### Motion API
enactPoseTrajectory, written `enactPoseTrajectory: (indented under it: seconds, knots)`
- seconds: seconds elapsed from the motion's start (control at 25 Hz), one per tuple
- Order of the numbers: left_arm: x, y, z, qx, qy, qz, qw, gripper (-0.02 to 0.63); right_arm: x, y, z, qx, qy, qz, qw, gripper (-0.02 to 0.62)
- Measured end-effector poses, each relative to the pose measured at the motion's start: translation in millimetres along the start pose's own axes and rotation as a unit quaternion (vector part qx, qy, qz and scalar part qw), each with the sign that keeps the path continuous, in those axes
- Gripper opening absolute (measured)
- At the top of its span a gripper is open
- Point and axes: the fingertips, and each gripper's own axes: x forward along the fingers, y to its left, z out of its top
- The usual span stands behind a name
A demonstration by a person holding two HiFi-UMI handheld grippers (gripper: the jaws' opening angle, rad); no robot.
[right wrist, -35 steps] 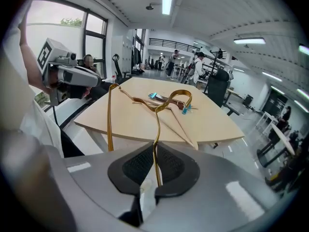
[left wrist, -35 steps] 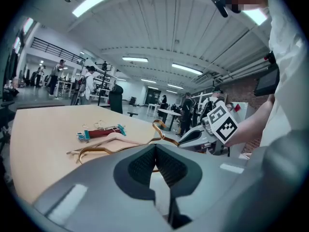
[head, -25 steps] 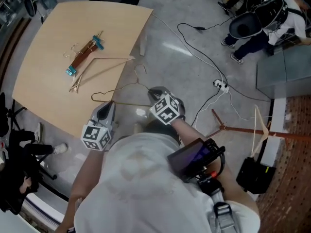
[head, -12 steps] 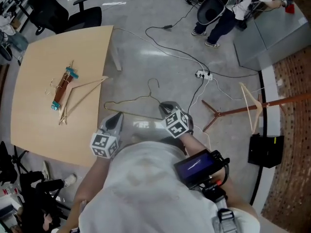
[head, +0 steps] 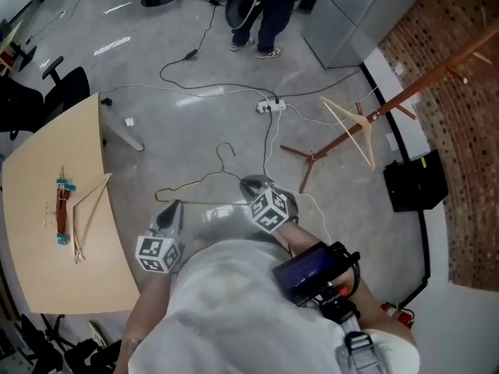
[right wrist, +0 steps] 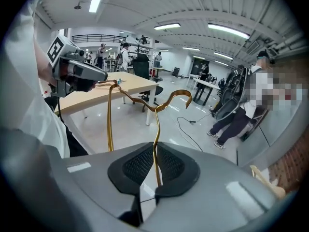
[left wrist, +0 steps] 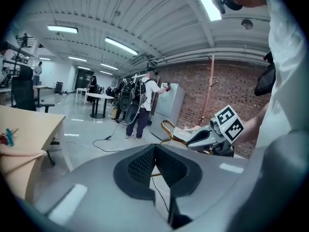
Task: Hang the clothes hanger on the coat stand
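Observation:
A gold wire clothes hanger [head: 199, 181] hangs in the air over the floor, held level between both grippers. My left gripper [head: 169, 209] is shut on its left corner, and the right gripper [head: 251, 184] is shut on the wire at its right end. In the right gripper view the wire [right wrist: 155, 129] runs up from between the pads [right wrist: 169, 166] to the hook, with the left gripper [right wrist: 99, 76] at the far end. The reddish coat stand [head: 390, 104] leans across the right side, and a wooden hanger [head: 352, 127] hangs on it.
A beige table [head: 47, 271] at left holds a wooden hanger [head: 92, 209] and a clip hanger [head: 61, 213]. Cables and a power strip [head: 271, 106] lie on the floor ahead. A black box [head: 413, 181] sits by the brick wall [head: 468, 154]. A person [head: 269, 6] stands further off.
The view has swung from the table to the coat stand. Both grippers have carried the wire hanger off the table's edge, out over the floor.

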Motion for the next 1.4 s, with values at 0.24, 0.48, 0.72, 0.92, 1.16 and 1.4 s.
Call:
enactPoseTrajectory:
  seconds: [0.24, 0.48, 0.72, 0.92, 1.16, 1.4]
  knots:
    - [59, -75, 7, 0.031, 0.017, -0.058, 0.9977, 0.002, -49, -51, -66, 0.038, 0.005, -0.045, 0.998, 0.035]
    - [108, -148, 9, 0.058, 0.031, -0.113, 0.9913, 0.002, -91, -91, -120, 0.068, 0.007, -0.084, 0.994, 0.035]
    - [148, -215, 7, 0.093, 0.045, -0.176, 0.9789, 0.002, -135, -119, -167, 0.096, 0.012, -0.130, 0.987, 0.035]
    - [171, -244, 11, 0.118, 0.050, -0.211, 0.9691, 0.002, -162, -141, -195, 0.118, 0.014, -0.165, 0.979, 0.035]
    - [191, -262, 17, 0.120, 0.066, -0.244, 0.9599, 0.002, -180, -166, -215, 0.156, 0.017, -0.210, 0.965, 0.035]
    - [237, -283, 25, 0.123, 0.072, -0.290, 0.9463, 0.002, -185, -194, -229, 0.156, 0.046, -0.238, 0.957, 0.035]
